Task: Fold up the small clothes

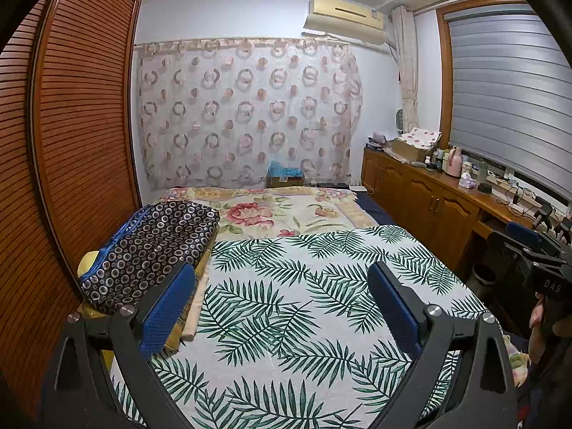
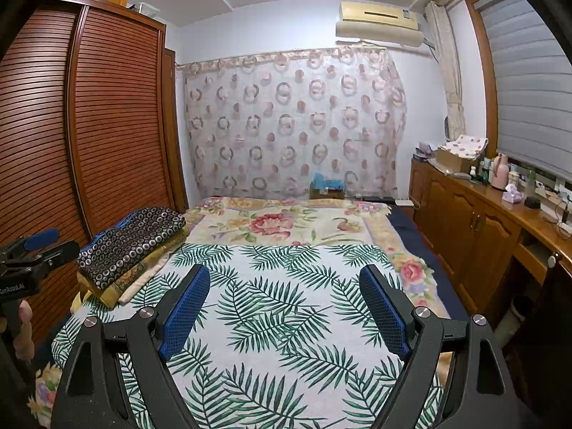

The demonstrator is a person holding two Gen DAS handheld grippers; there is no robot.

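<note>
Both the left gripper (image 1: 282,298) and right gripper (image 2: 284,302) hang spread and empty over the leaf-print cloth (image 2: 271,307), which looks light and floppy, best pinched at a corner

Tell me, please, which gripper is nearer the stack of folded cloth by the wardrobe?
Left. The left gripper hovers right beside the stack of folded cloth; the right gripper hovers farther toward the cabinet side.
</note>
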